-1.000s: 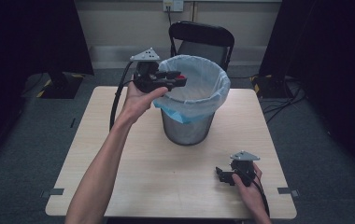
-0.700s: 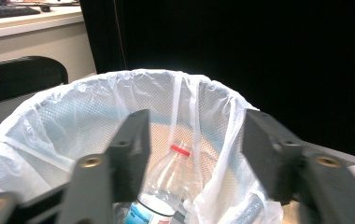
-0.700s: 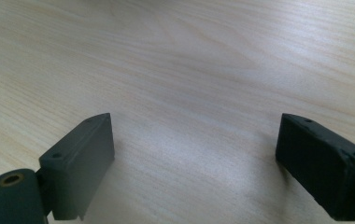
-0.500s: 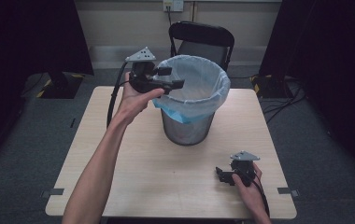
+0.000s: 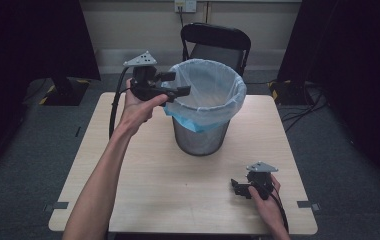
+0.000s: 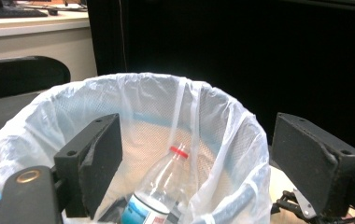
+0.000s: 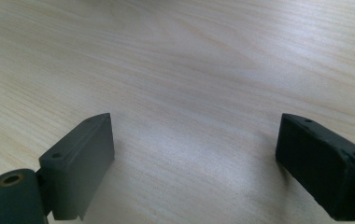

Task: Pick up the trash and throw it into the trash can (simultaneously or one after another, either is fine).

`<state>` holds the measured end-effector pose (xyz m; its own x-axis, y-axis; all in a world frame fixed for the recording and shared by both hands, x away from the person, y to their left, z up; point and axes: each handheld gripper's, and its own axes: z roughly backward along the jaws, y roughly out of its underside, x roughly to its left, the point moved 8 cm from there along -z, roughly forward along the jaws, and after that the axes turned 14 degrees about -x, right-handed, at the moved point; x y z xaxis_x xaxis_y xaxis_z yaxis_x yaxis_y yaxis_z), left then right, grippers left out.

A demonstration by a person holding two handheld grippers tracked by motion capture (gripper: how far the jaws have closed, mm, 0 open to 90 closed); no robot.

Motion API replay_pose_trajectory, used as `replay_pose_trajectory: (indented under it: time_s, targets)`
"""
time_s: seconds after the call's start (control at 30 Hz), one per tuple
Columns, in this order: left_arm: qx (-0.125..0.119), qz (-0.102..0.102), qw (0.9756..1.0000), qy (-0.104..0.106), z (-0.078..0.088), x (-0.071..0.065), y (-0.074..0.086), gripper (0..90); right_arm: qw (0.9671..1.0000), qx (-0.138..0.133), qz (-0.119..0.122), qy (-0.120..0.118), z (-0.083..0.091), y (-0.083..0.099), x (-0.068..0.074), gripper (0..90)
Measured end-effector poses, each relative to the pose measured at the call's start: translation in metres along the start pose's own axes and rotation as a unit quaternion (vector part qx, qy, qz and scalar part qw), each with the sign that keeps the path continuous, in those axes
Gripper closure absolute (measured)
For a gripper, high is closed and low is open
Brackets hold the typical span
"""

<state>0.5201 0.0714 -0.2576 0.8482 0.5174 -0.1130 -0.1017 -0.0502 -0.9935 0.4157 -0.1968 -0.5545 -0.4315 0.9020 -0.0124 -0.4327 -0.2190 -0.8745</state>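
Note:
A wire bin (image 5: 200, 140) lined with a white bag (image 5: 213, 102) stands mid-table. My left gripper (image 5: 178, 83) hovers at its left rim, pointing across the mouth. Its jaws have just been opening and stand wide, open, with nothing between them. In the left gripper view my left gripper (image 6: 196, 140) frames the bag (image 6: 143, 98). Inside it lies a clear plastic bottle (image 6: 159, 186) with a red neck ring (image 6: 179, 151). My right gripper (image 5: 237, 186) rests low at the table's front right, open. In the right gripper view my right gripper (image 7: 194, 140) has bare wood (image 7: 166, 56) between its jaws.
A black folding chair (image 5: 215, 42) stands behind the table's far edge. The wooden table (image 5: 143, 180) spreads around the bin. Cables lie on the grey floor (image 5: 303, 105) at the right, and dark curtains hang at both sides.
The left gripper held a red-marked thing over the bin's rim a second ago. Its jaws have spread since, and the bottle now lies in the bag. The right gripper has stayed put.

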Motion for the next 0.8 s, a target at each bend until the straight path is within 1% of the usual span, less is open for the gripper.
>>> replay_pose_trajectory:
  time_s: [0.07, 0.13, 0.17, 0.23, 0.27, 0.3, 0.33, 0.47, 0.5, 0.53, 0.57, 0.6, 0.67, 0.7, 0.73, 0.8]
  targets:
    - [-0.002, -0.004, 1.0, 0.003, 0.005, -0.001, 0.0, 16.0, 1.0, 0.0, 0.0, 0.0, 0.0, 0.0, 0.0, 10.9]
    - [-0.004, -0.005, 1.0, 0.007, 0.01, -0.001, 0.0, 15.5, 1.0, 0.0, 0.0, 0.0, 0.0, 0.0, 0.0, 10.9]
    - [-0.007, -0.004, 1.0, 0.006, 0.012, 0.0, 0.0, 15.5, 1.0, 0.0, 0.0, 0.0, 0.0, 0.0, 0.0, 10.9]
    - [-0.007, -0.001, 1.0, 0.007, 0.017, 0.001, 0.002, 15.7, 1.0, 0.0, 0.0, 0.0, 0.0, 0.0, 0.0, 10.9]
    - [-0.005, 0.005, 0.9999, 0.014, 0.02, 0.002, 0.004, 16.0, 1.0, 0.0, 0.0, 0.0, 0.0, 0.0, 0.0, 10.9]
    - [-0.004, 0.009, 0.9998, 0.015, 0.022, 0.002, 0.006, 16.0, 1.0, 0.0, 0.0, 0.0, 0.0, 0.0, 0.0, 10.8]
    - [-0.003, 0.004, 1.0, 0.007, 0.025, 0.004, 0.007, 16.0, 1.0, 0.0, 0.0, 0.0, 0.0, 0.0, 0.0, 10.8]
    - [-0.007, 0.006, 1.0, 0.001, 0.035, 0.007, 0.012, 15.8, 1.0, 0.0, 0.0, 0.0, 0.0, 0.0, 0.0, 10.8]
    - [-0.004, 0.001, 1.0, -0.001, 0.037, 0.008, 0.012, 15.8, 1.0, 0.0, 0.0, 0.0, 0.0, 0.0, 0.0, 10.9]
    - [-0.002, 0.002, 1.0, -0.002, 0.039, 0.008, 0.013, 15.8, 1.0, 0.0, 0.0, 0.0, 0.0, 0.0, 0.0, 10.9]
    - [-0.001, -0.002, 1.0, -0.004, 0.041, 0.009, 0.014, 15.8, 1.0, 0.0, 0.0, 0.0, 0.0, 0.0, 0.0, 10.9]
    - [-0.001, -0.003, 1.0, -0.008, 0.043, 0.009, 0.014, 15.8, 1.0, 0.0, 0.0, 0.0, 0.0, 0.0, 0.0, 10.8]
    - [-0.007, -0.005, 0.9999, -0.007, 0.047, 0.008, 0.015, 15.8, 1.0, 0.0, 0.0, 0.0, 0.0, 0.0, 0.0, 10.9]
    - [-0.005, -0.013, 0.9998, -0.014, 0.049, 0.009, 0.016, 15.9, 1.0, 0.0, 0.0, 0.0, 0.0, 0.0, 0.0, 10.8]
    - [0.0, -0.019, 0.9997, -0.016, 0.051, 0.009, 0.017, 15.9, 1.0, 0.0, 0.0, 0.0, 0.0, 0.0, 0.0, 10.8]
    - [0.003, -0.02, 0.9997, -0.013, 0.055, 0.008, 0.021, 15.9, 1.0, 0.0, 0.0, 0.0, 0.0, 0.0, 0.0, 10.8]
